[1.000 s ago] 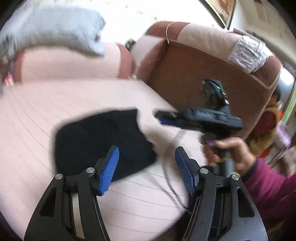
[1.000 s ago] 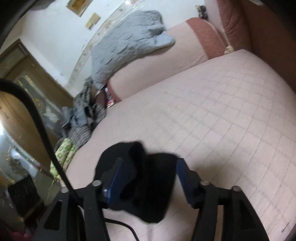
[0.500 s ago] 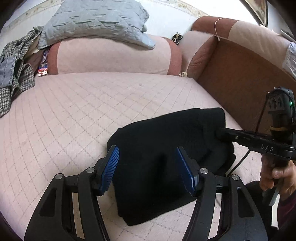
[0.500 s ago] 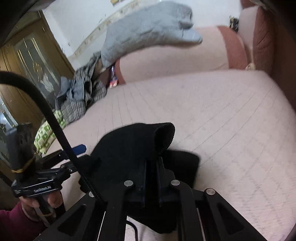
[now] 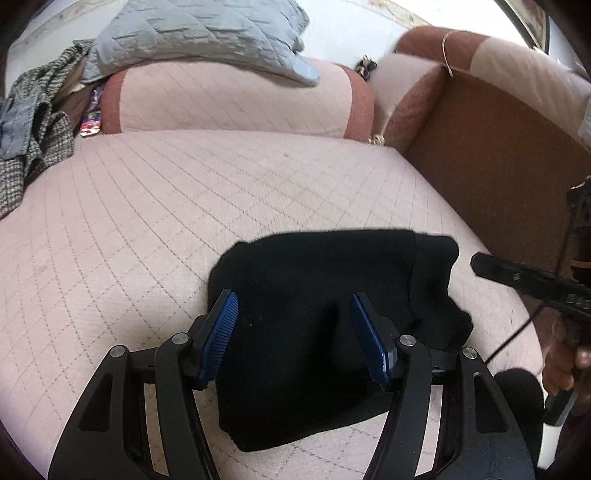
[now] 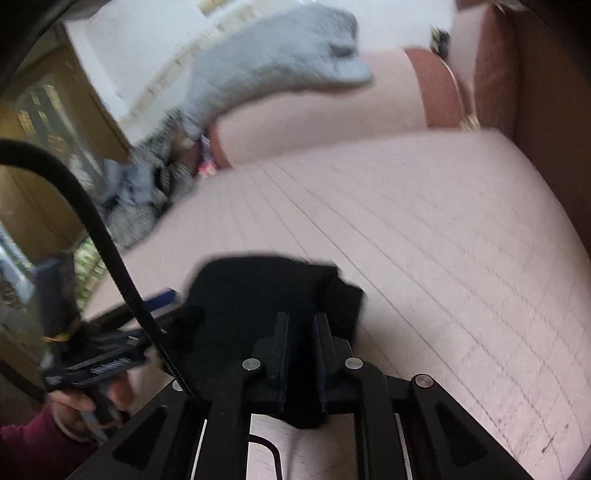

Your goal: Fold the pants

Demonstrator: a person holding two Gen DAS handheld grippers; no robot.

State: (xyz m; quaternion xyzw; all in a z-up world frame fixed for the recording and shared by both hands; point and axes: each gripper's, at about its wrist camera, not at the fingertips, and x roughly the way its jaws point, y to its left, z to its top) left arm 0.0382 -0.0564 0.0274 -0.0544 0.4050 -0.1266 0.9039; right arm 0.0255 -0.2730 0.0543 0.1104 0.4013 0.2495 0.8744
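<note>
Black pants (image 5: pixel 325 295), folded into a compact bundle, lie on a pink quilted bed (image 5: pixel 184 206) near its front edge. My left gripper (image 5: pixel 292 297) hovers over them, open, with a blue pad on each side and the cloth below. My right gripper (image 6: pixel 301 319) is shut on the near edge of the pants (image 6: pixel 251 295); its jaws are opening slightly, with black cloth still pinched between them. From the left wrist view the right gripper (image 5: pixel 476 263) reaches in at the right, held by a hand. The left gripper's blue pad (image 6: pixel 162 299) shows in the right wrist view.
A grey quilted blanket (image 5: pixel 199 33) lies over a pink bolster (image 5: pixel 236 99) at the back. A heap of checked clothes (image 5: pixel 33 122) sits at the far left. A brown bed frame (image 5: pixel 498 155) bounds the right side. A black cable (image 6: pixel 103 236) arcs past the right gripper.
The right gripper went from open around the pants to shut on their edge and rose a little. The left gripper swung down over the pants, then held still.
</note>
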